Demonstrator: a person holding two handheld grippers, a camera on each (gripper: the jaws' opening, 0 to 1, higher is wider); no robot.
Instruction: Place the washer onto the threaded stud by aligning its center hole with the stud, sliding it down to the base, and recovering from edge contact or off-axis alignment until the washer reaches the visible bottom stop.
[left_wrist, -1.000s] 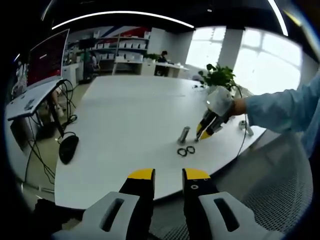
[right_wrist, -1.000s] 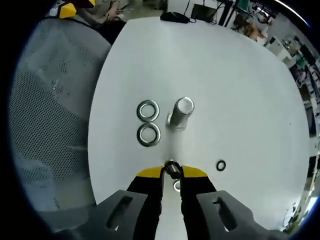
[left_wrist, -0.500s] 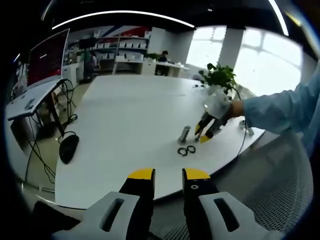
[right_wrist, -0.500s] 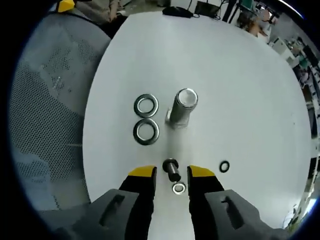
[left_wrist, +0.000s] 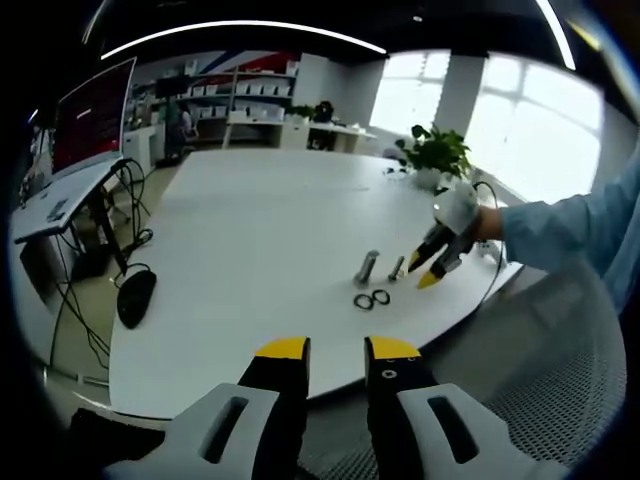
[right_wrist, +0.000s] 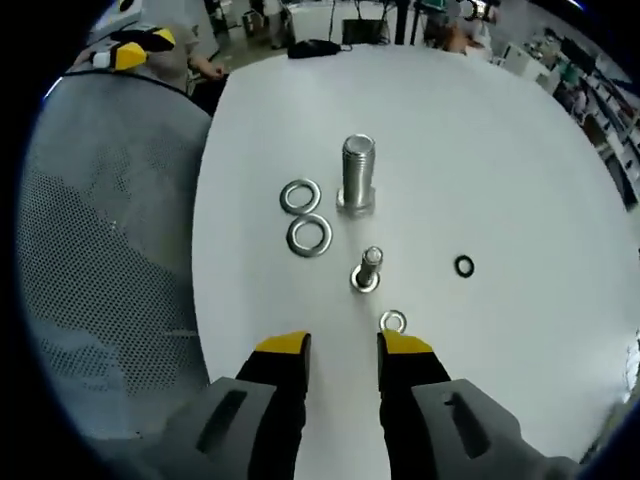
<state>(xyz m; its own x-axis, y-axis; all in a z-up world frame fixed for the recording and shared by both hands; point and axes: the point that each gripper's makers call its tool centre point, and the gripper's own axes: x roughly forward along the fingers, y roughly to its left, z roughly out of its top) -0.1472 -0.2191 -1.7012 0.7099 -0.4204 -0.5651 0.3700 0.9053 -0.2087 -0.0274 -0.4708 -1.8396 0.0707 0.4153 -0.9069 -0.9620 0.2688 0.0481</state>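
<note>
On the white desk (right_wrist: 480, 150) ahead of my right gripper (right_wrist: 342, 345), whose jaws stand open and hold nothing, I count two large washers (right_wrist: 309, 235) touching side by side, a tall threaded stud (right_wrist: 357, 174) upright just beside them, a smaller bolt (right_wrist: 368, 270) standing nearer, one small washer (right_wrist: 392, 321) lying flat close by my jaw tips, and a black ring (right_wrist: 464, 266) apart. My left gripper (left_wrist: 337, 350), jaws parted and empty, hangs off the desk's near edge; from there the right gripper (left_wrist: 432, 268) looks near the stud, the small parts too tiny to tell. A mesh chair (right_wrist: 110, 280) borders the desk, a mouse (left_wrist: 137, 297) lies at its corner.

Bright office, white table (left_wrist: 250, 240), windows (left_wrist: 520, 130)
</note>
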